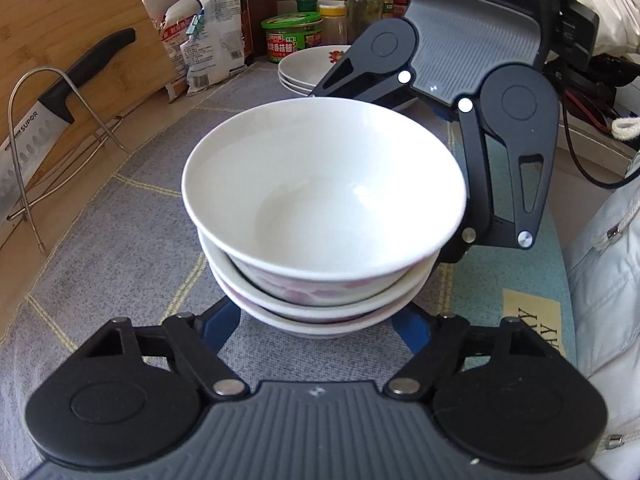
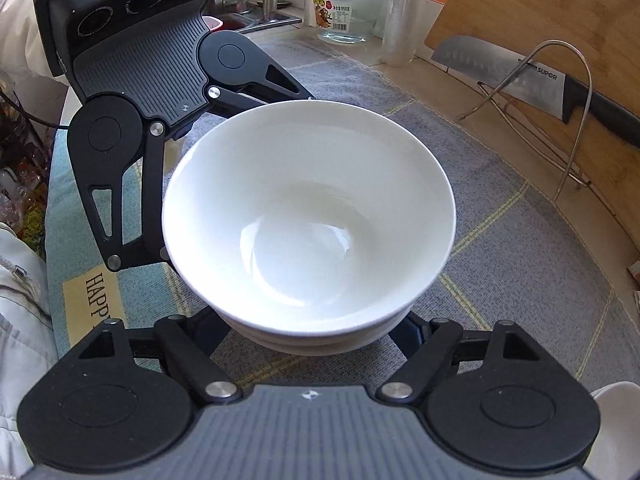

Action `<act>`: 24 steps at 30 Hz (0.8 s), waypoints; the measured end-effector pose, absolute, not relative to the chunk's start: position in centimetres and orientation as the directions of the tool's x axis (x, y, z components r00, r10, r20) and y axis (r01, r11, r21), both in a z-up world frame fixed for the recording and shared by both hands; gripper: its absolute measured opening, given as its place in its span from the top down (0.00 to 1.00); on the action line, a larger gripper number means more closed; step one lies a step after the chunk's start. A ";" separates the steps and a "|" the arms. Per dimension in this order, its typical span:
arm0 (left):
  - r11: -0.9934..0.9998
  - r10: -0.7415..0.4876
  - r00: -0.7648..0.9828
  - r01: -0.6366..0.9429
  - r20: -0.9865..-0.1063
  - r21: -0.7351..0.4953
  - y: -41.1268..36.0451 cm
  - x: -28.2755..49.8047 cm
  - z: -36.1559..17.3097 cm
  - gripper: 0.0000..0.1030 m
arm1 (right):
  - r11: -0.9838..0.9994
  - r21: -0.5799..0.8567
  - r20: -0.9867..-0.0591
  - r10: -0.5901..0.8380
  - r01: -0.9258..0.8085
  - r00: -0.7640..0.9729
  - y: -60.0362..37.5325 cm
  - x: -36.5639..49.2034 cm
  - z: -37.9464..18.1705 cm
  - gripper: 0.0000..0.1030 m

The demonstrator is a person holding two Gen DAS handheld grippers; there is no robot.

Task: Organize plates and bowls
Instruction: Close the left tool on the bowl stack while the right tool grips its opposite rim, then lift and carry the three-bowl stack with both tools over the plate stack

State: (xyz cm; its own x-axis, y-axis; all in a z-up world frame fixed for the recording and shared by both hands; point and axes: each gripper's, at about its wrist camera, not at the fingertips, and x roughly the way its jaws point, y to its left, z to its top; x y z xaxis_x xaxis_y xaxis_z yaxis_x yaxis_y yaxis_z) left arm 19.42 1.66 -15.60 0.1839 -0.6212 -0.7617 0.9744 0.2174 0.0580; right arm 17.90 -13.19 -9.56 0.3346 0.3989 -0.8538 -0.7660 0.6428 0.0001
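A stack of three white bowls (image 1: 324, 208) with pink flower marks stands on the grey cloth in the middle; it also shows in the right wrist view (image 2: 308, 216). My left gripper (image 1: 320, 320) is open, its blue fingers either side of the stack's base. My right gripper (image 2: 312, 332) is open the same way from the opposite side. Each gripper's body shows in the other's view behind the stack. A stack of white plates (image 1: 308, 68) with a red mark sits beyond the bowls in the left wrist view.
A wooden cutting board (image 2: 540, 20) leans against the wall with a cleaver (image 2: 520, 72) in a wire rack (image 2: 572, 120). Jars, bottles and a food bag (image 1: 212, 36) stand at the back. A glass jar (image 2: 346, 8) stands near the sink.
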 end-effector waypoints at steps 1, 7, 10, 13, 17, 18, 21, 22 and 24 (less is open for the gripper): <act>0.213 -0.620 0.181 0.975 -0.763 0.058 1.6 19.4 -15.6 0.20 | 0.642 -0.001 -0.855 0.398 -0.767 0.334 -13.2 17.9 -9.5 0.16; 0.180 -0.621 0.153 0.982 -0.769 0.051 1.3 19.8 -15.7 0.21 | 0.632 -0.015 -0.861 0.387 -0.775 0.332 -13.3 17.8 -9.4 0.16; 0.163 -0.621 0.149 0.985 -0.770 0.059 1.2 19.8 -15.7 0.21 | 0.628 -0.024 -0.865 0.377 -0.778 0.331 -13.3 17.8 -9.2 0.16; 0.150 -0.617 0.140 0.987 -0.774 0.059 1.2 19.8 -15.6 0.21 | 0.625 -0.026 -0.866 0.376 -0.780 0.330 -13.4 17.8 -9.0 0.16; 0.137 -0.613 0.129 0.989 -0.780 0.056 1.0 20.0 -15.6 0.21 | 0.617 -0.030 -0.868 0.374 -0.786 0.327 -13.2 17.8 -8.9 0.16; 0.135 -0.611 0.127 0.989 -0.781 0.056 0.9 20.1 -15.5 0.21 | 0.616 -0.030 -0.868 0.375 -0.787 0.326 -13.2 17.8 -8.9 0.16; 0.132 -0.606 0.125 0.990 -0.786 0.055 0.8 20.2 -15.4 0.21 | 0.617 -0.022 -0.867 0.379 -0.786 0.322 -13.2 18.0 -9.0 0.16; 0.133 -0.604 0.124 0.990 -0.788 0.054 0.8 20.2 -15.3 0.21 | 0.617 -0.022 -0.867 0.380 -0.786 0.322 -13.2 18.0 -9.0 0.16; 0.130 -0.598 0.121 0.990 -0.792 0.053 0.7 20.3 -15.2 0.21 | 0.614 -0.025 -0.867 0.380 -0.789 0.323 -13.2 18.0 -9.0 0.16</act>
